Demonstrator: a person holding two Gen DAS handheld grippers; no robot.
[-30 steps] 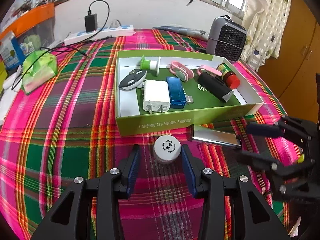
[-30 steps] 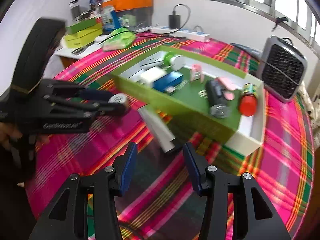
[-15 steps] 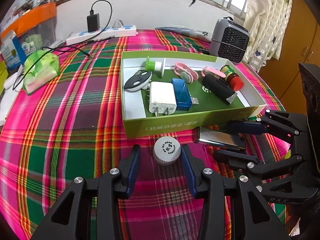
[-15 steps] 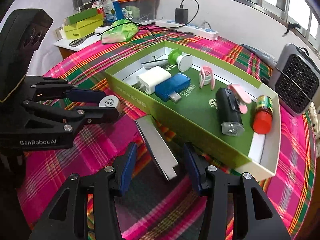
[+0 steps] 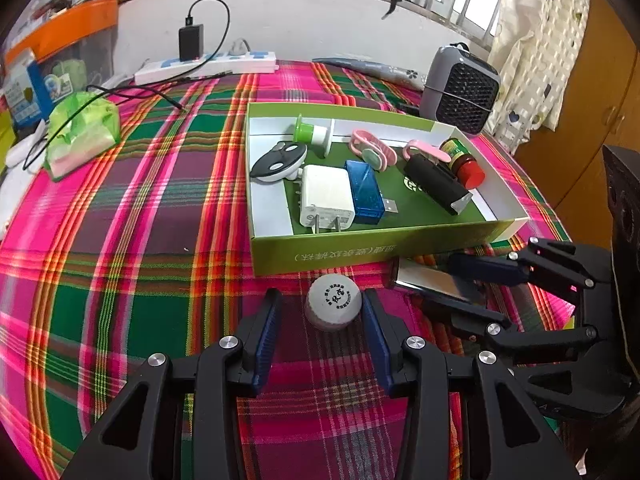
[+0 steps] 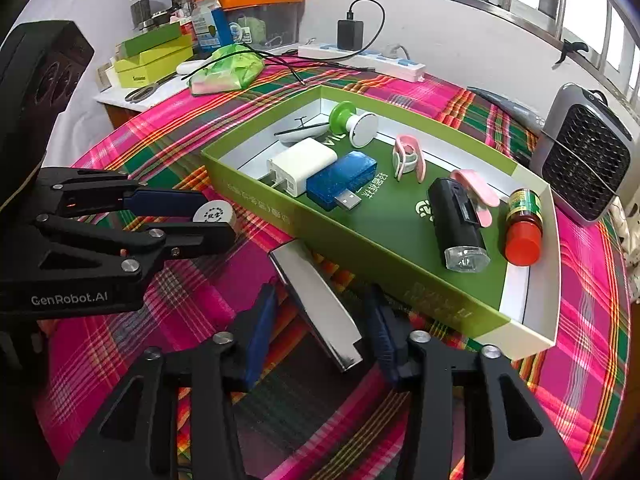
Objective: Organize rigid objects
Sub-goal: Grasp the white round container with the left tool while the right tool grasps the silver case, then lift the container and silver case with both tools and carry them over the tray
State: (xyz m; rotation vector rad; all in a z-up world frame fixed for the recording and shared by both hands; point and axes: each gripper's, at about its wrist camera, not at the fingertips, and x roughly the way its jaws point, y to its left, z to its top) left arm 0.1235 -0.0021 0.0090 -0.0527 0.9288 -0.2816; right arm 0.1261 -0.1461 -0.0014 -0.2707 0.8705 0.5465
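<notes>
A green box (image 5: pixel 376 246) (image 6: pixel 360 264) on the plaid table holds a white charger (image 5: pixel 326 198), a blue USB stick (image 5: pixel 366 192), a black torch (image 6: pixel 460 220), a red-capped bottle (image 6: pixel 522 228), pink clips and a green spool. A small white bottle (image 5: pixel 334 304) (image 6: pixel 214 214) stands in front of the box, between the open fingers of my left gripper (image 5: pixel 320 312), near its right pad. A flat silver bar (image 6: pixel 320 308) (image 5: pixel 428 282) lies beside the box, between the open fingers of my right gripper (image 6: pixel 320 324).
A grey mini fan (image 5: pixel 460 90) stands behind the box on the right. A green pouch (image 5: pixel 80 132), a cable and a power strip (image 5: pixel 208 66) lie at the back left. Boxes and jars (image 6: pixel 160 56) crowd a side shelf.
My right gripper has moved forward, so its fingers now straddle the silver bar. My left gripper has edged closer around the white bottle.
</notes>
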